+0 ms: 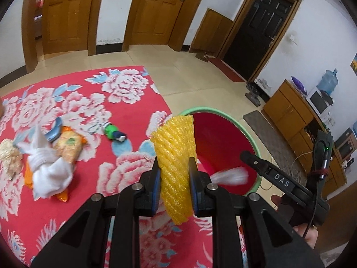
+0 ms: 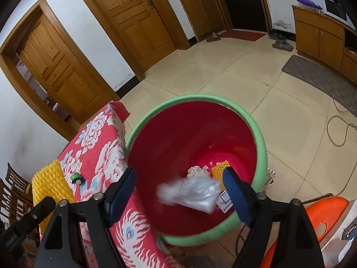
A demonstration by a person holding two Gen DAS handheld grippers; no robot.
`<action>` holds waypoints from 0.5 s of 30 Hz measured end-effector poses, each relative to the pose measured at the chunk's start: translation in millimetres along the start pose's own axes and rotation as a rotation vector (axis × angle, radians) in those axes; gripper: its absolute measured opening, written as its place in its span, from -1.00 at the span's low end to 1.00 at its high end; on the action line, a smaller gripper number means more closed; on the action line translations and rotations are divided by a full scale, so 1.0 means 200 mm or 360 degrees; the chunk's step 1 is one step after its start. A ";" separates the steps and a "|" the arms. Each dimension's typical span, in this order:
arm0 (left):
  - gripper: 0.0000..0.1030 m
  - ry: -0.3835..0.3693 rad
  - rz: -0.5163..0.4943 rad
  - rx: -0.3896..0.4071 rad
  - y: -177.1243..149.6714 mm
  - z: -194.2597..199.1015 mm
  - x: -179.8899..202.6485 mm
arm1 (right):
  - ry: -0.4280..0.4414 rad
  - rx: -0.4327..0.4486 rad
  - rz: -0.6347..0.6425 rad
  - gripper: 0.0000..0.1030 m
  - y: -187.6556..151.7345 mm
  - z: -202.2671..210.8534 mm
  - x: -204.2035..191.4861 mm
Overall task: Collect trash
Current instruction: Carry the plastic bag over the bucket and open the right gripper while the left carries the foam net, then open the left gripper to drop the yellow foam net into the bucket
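My left gripper [image 1: 176,178] is shut on a yellow foam net sleeve [image 1: 176,156], held upright over the red flowered tablecloth [image 1: 125,102] beside the bin. The red bin with a green rim [image 2: 196,99] stands against the table's edge. My right gripper [image 2: 180,192] hangs open above its mouth. A blurred white plastic scrap [image 2: 191,193] is between its pads, loose, over the bin's inside. Crumpled paper [image 2: 197,172] and an orange mesh piece [image 2: 219,167] lie at the bin's bottom. On the table lie a white wad [image 1: 49,169], an orange snack packet [image 1: 69,147] and a green wrapper [image 1: 113,132].
Tiled floor [image 2: 245,78] spreads beyond the bin, with cables [image 2: 339,129] and a grey mat [image 2: 312,71] to the right. Wooden cabinets [image 1: 290,111] line the right wall. An orange stool [image 2: 323,212] stands close at the lower right, and wooden chairs [image 2: 13,192] at the left.
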State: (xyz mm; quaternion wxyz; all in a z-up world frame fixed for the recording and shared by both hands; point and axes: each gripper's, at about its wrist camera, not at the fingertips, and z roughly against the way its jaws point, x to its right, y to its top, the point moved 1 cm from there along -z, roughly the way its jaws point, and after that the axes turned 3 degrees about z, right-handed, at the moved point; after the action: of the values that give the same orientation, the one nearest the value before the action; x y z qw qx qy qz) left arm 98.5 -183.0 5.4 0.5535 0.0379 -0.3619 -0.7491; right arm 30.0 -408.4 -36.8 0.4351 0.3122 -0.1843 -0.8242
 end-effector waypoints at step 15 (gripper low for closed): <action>-0.58 -0.0084 -0.0131 -0.0092 0.03 -0.23 0.24 | 0.0008 0.0168 -0.0082 0.73 0.03 0.16 0.10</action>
State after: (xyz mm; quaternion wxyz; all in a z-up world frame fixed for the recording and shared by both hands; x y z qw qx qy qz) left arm 106.1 -248.2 -7.9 0.5133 0.0172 -0.3528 -0.7821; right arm 3.5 -428.1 -16.1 0.3971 0.3413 -0.2182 -0.8235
